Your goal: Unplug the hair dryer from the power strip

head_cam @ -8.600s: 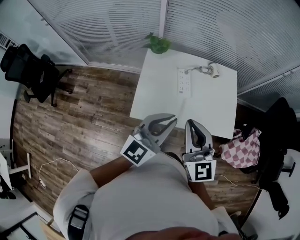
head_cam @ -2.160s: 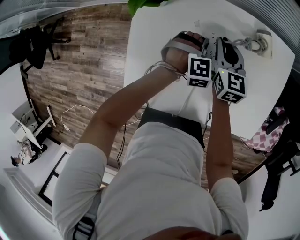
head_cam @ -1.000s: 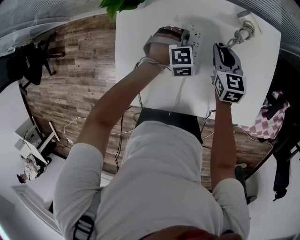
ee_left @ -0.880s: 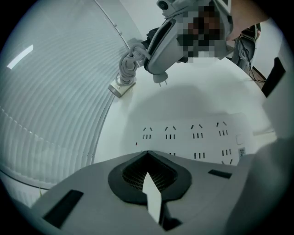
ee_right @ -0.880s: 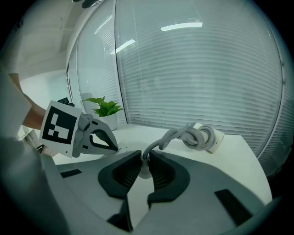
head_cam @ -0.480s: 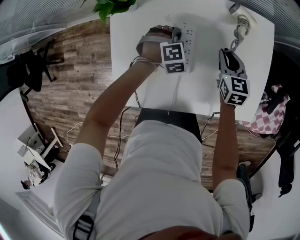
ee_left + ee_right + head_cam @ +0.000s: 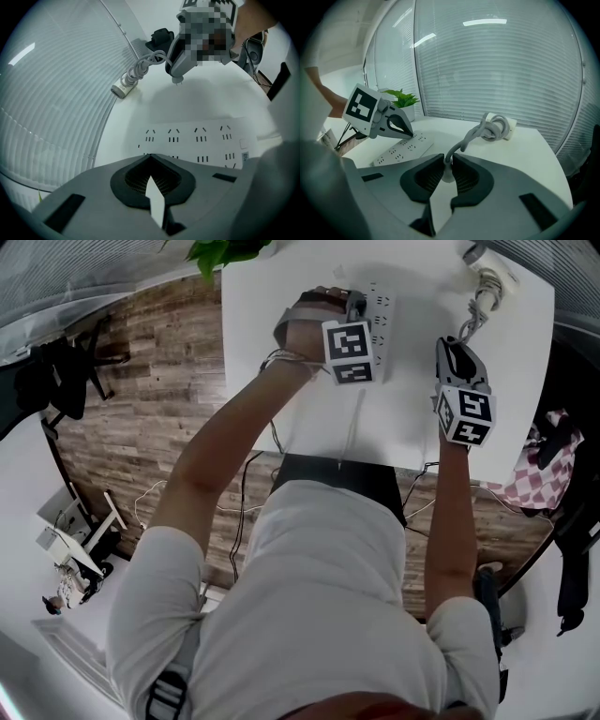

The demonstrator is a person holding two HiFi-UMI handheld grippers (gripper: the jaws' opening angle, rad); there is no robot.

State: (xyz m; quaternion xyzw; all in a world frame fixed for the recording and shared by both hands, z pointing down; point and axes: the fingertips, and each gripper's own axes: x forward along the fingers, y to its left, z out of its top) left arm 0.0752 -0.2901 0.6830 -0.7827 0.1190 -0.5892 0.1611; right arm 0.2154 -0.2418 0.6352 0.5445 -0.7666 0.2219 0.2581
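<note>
The white power strip [image 7: 380,298] [image 7: 197,140] [image 7: 401,150] lies on the white table [image 7: 403,418], all the sockets that show being empty. My left gripper [image 7: 358,302] [image 7: 150,157] [image 7: 410,135] is shut, its tips resting on the strip. To the right of the strip, above the table, my right gripper [image 7: 459,337] [image 7: 447,161] [image 7: 177,78] is shut on the white plug [image 7: 447,174]. The plug's grey cord [image 7: 472,317] [image 7: 464,138] runs in coils to the hair dryer [image 7: 489,279] [image 7: 123,86] [image 7: 500,127] at the far right corner.
A potted plant [image 7: 225,251] [image 7: 401,101] stands at the table's far left corner. Window blinds [image 7: 497,70] close off the far side. The strip's own cable [image 7: 352,427] hangs over the near edge. A checked cloth [image 7: 534,474] and a dark chair [image 7: 61,376] lie off the table.
My right gripper has drawn away from the power strip to the right and a little down, with the plug and cord in it. The left gripper stays on the strip.
</note>
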